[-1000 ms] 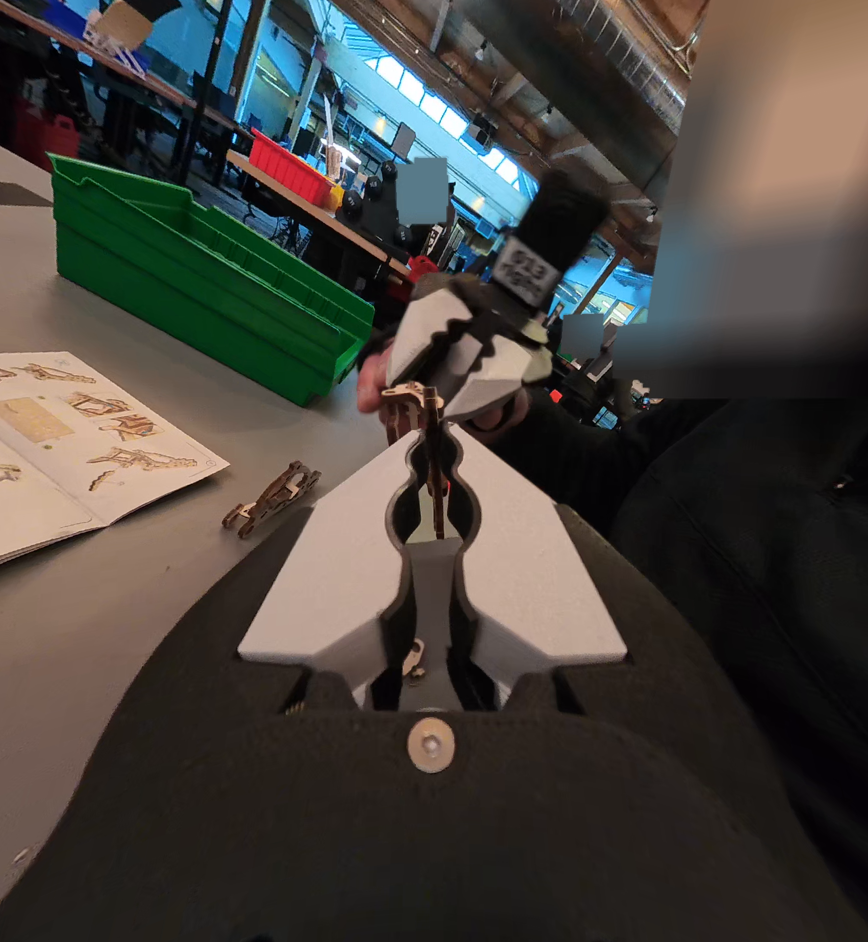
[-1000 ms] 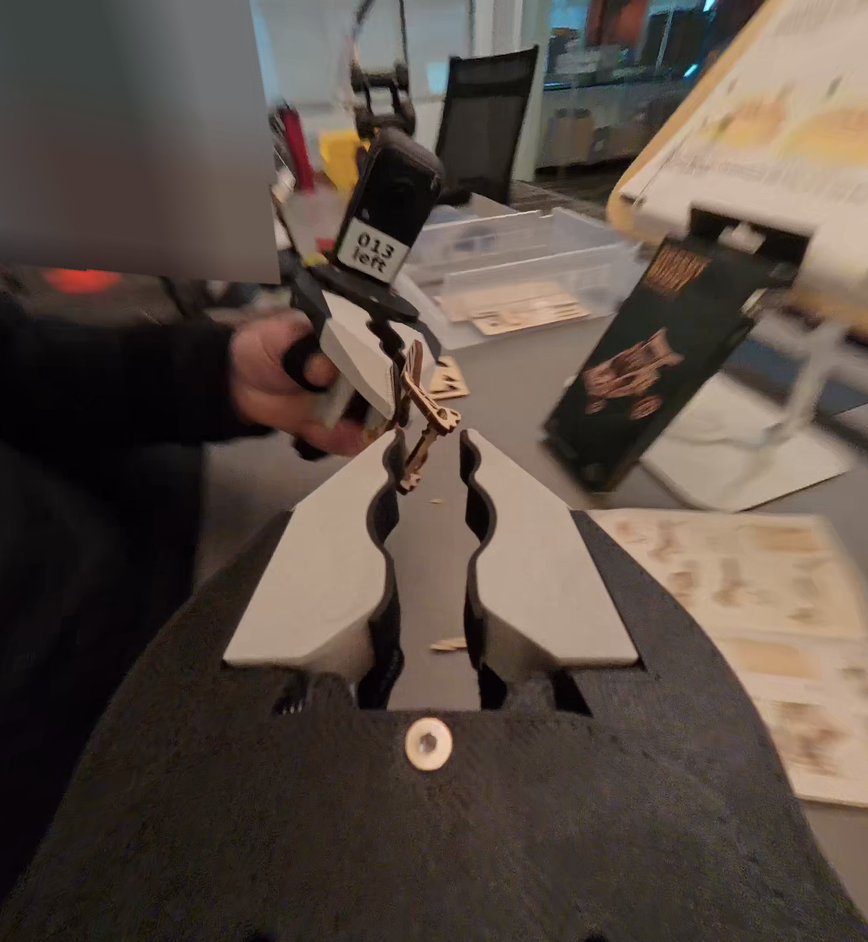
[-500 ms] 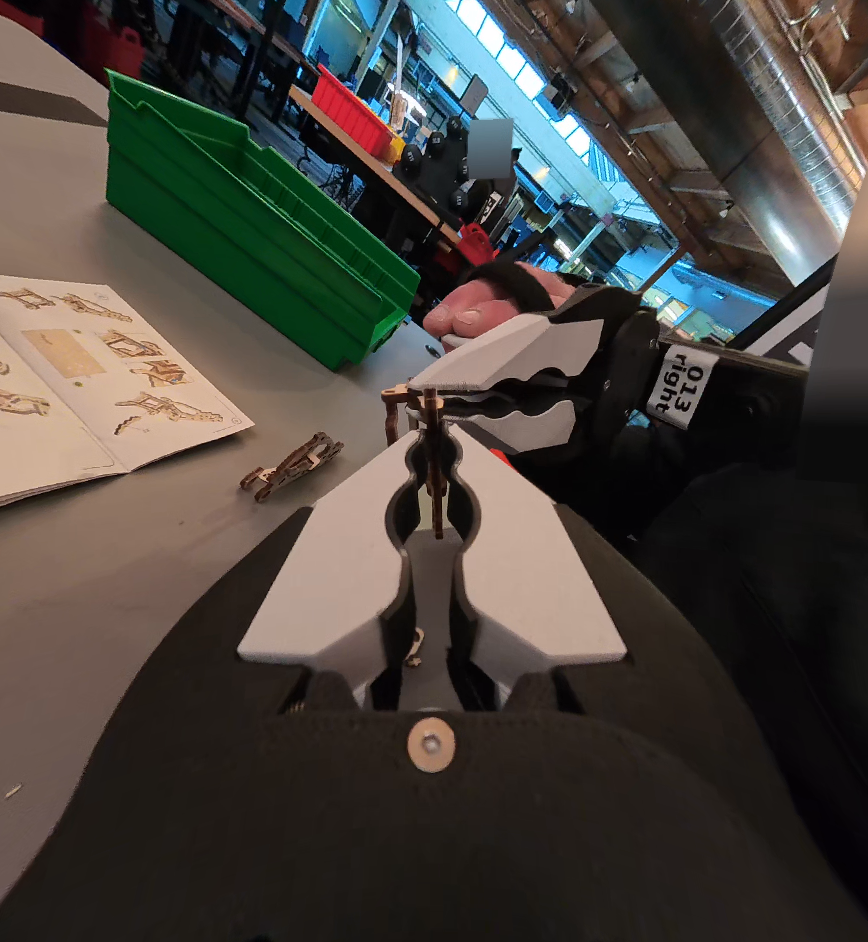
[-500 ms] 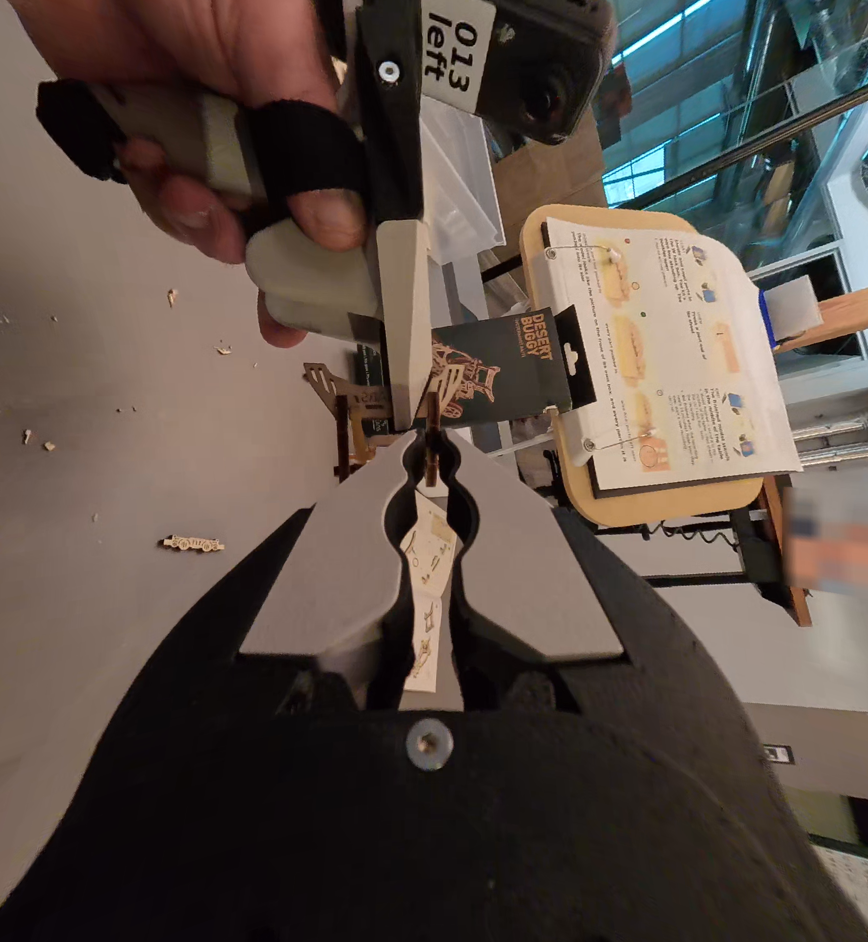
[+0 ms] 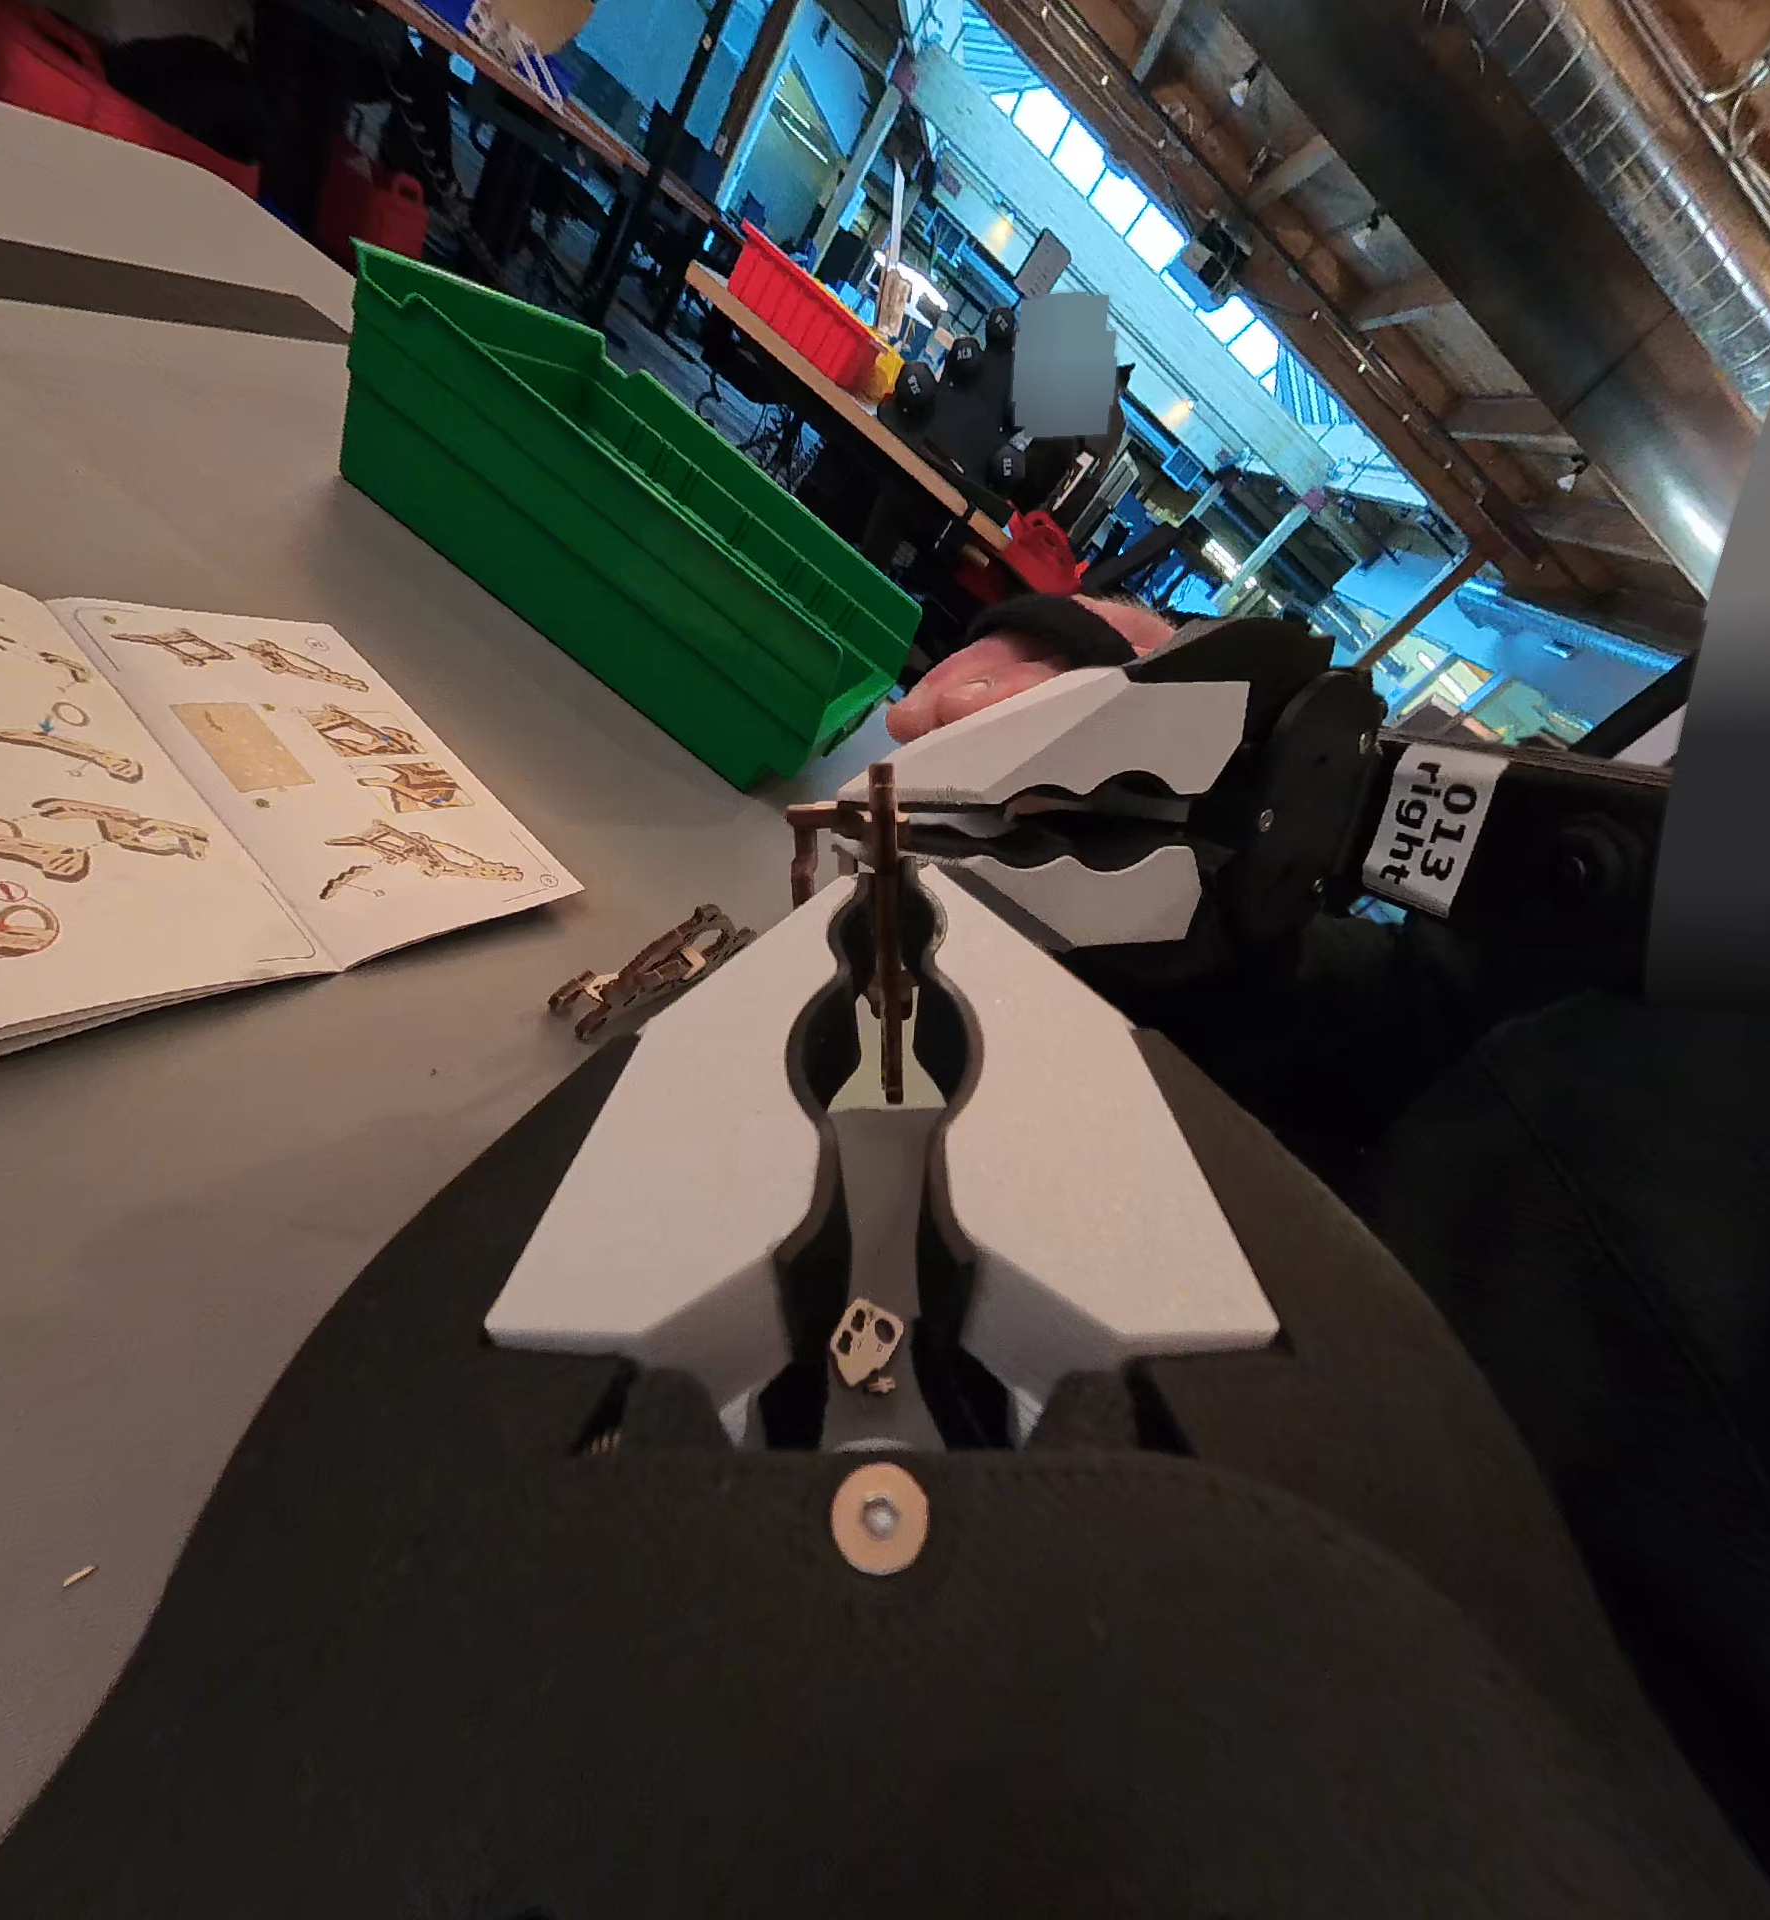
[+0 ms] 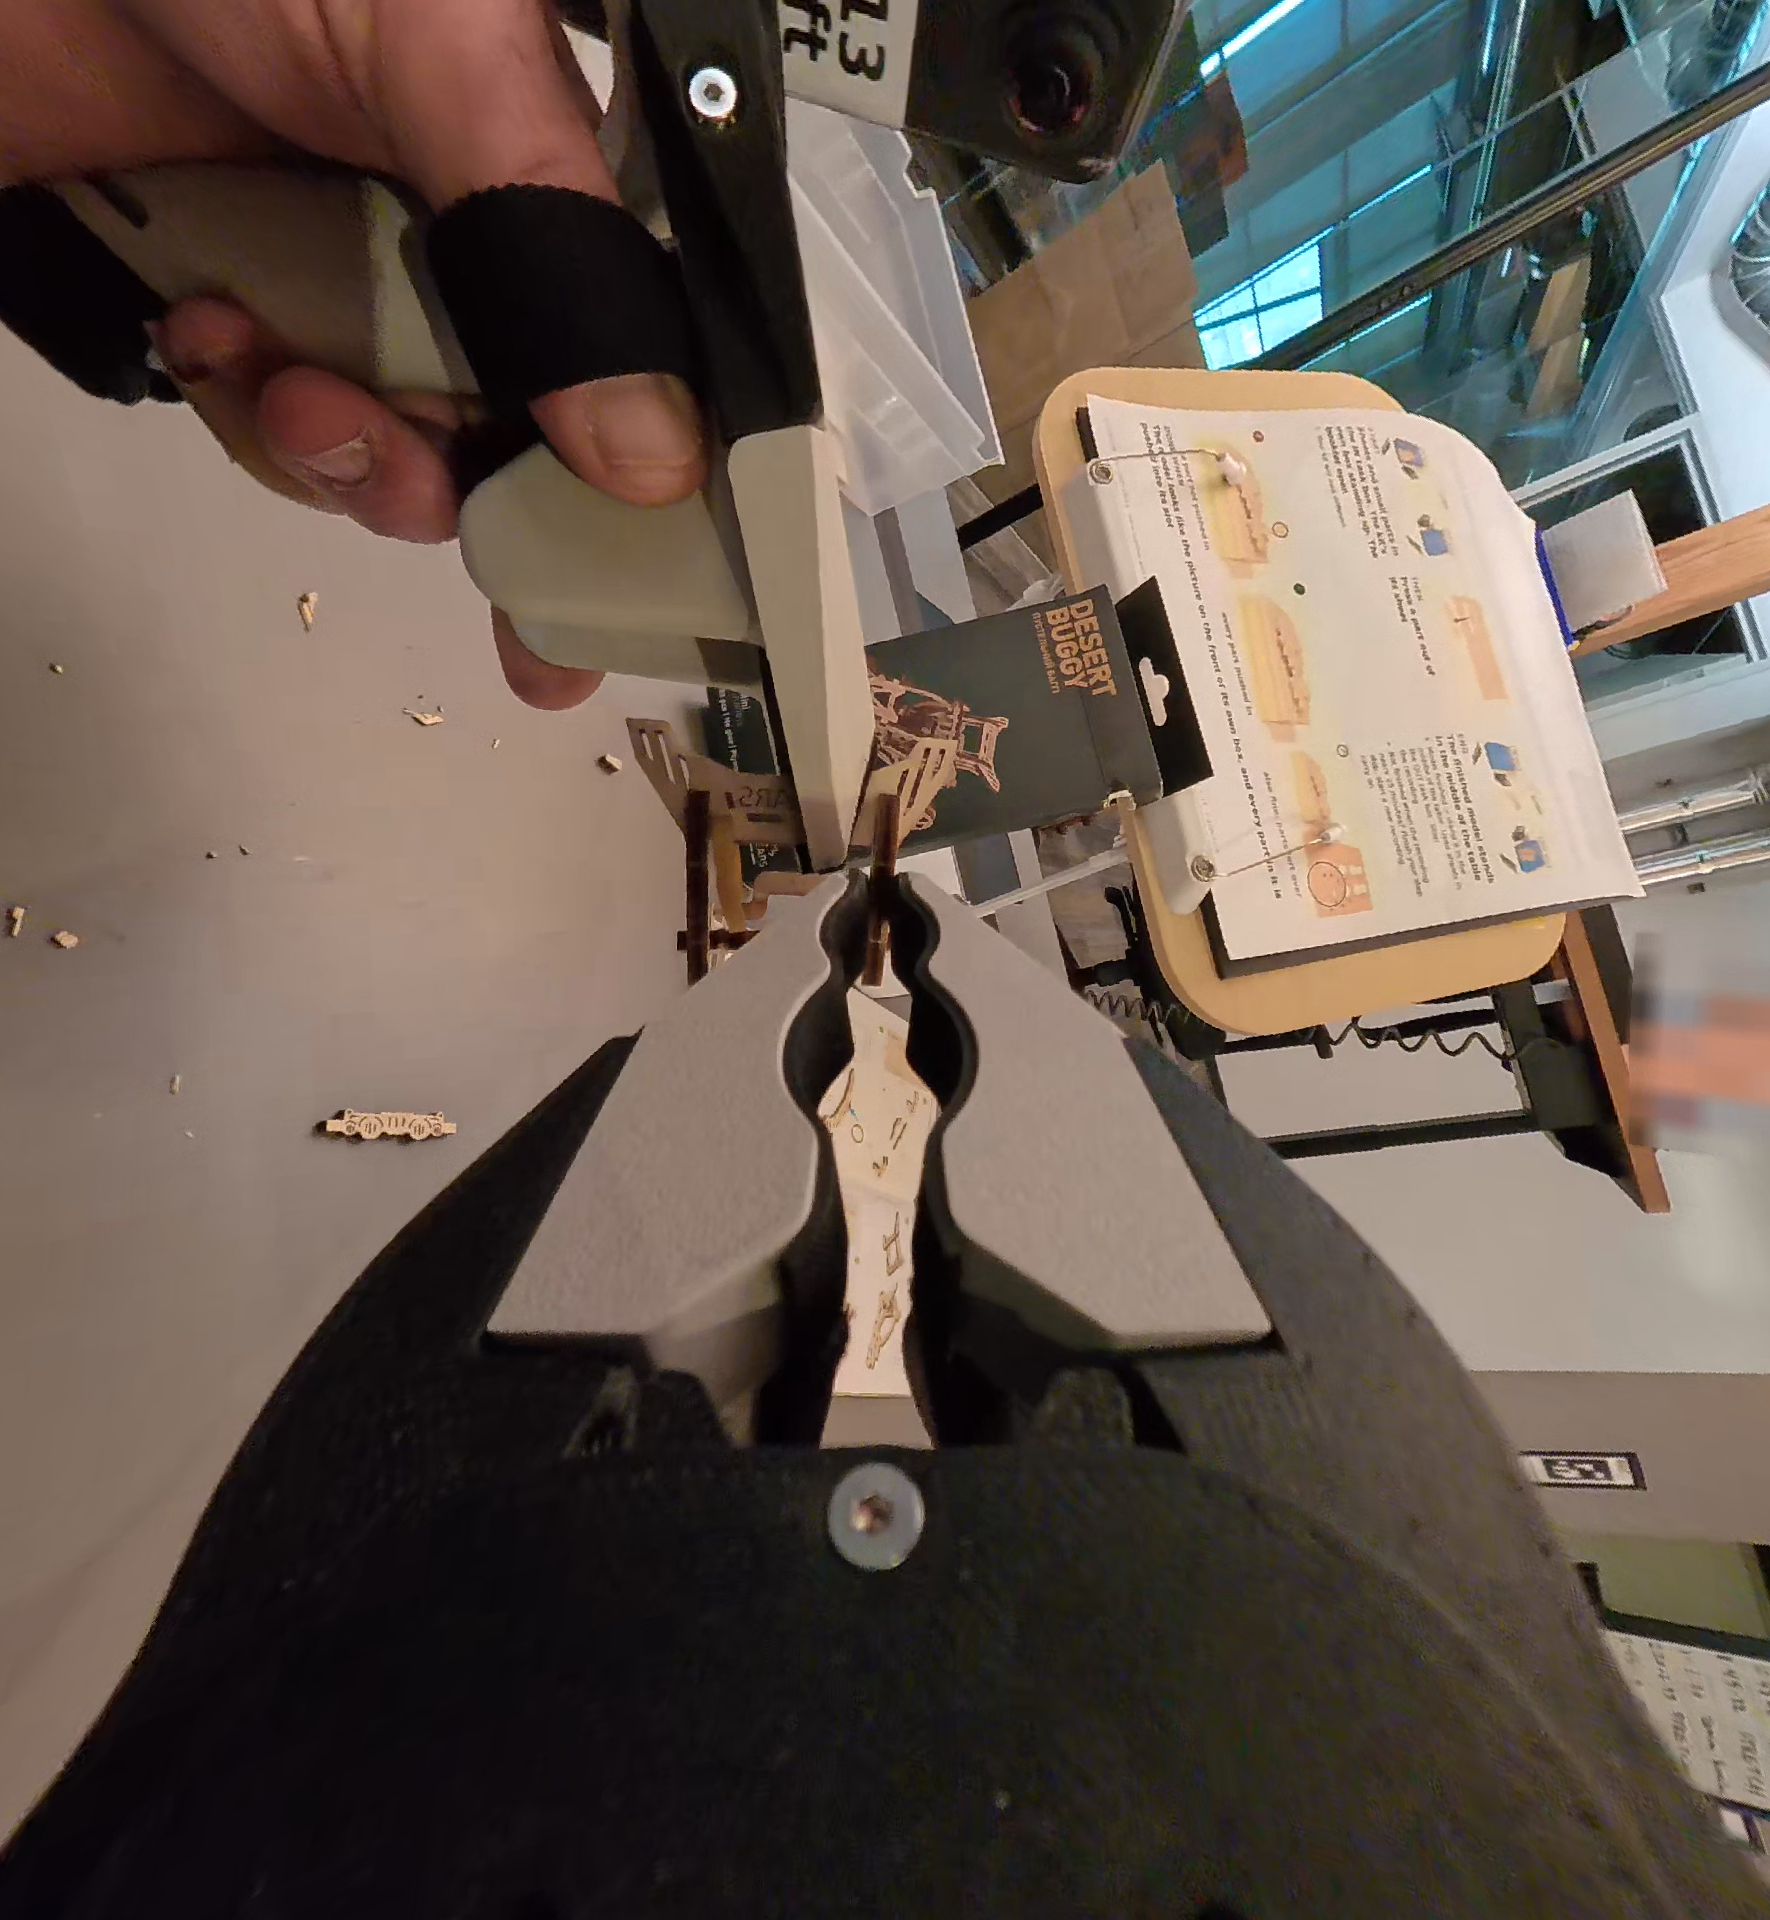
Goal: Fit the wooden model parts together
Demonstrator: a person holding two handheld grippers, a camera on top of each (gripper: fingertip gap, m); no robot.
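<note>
My left gripper (image 5: pixel 883 894) is shut on a thin dark wooden part (image 5: pixel 887 966) that stands upright between its tips. My right gripper (image 5: pixel 860 826) comes in from the right, turned on its side, and is shut on a wooden cross piece (image 5: pixel 821 821) that meets the upright part. In the right wrist view my right gripper (image 6: pixel 873 894) pinches a small wooden piece (image 6: pixel 879 862), and the left gripper's white finger (image 6: pixel 808 665) presses right against it. A flat wooden model section (image 6: pixel 725 810) hangs beside the joint.
An open instruction booklet (image 5: pixel 185 790) lies on the grey table (image 5: pixel 133 1195) at left. A small wooden sub-assembly (image 5: pixel 652 966) lies near it. A green bin (image 5: pixel 590 520) stands behind. A dark product box (image 6: pixel 1016 727), a clipboard stand (image 6: pixel 1328 675) and a loose wooden strip (image 6: pixel 387 1125) show in the right wrist view. Less than 4 cm separates the two grippers' tips.
The right gripper swung round onto its side, closed in on the left gripper's part and shut on a wooden piece. Both grippers now stay locked tip to tip, shifting only slightly.
</note>
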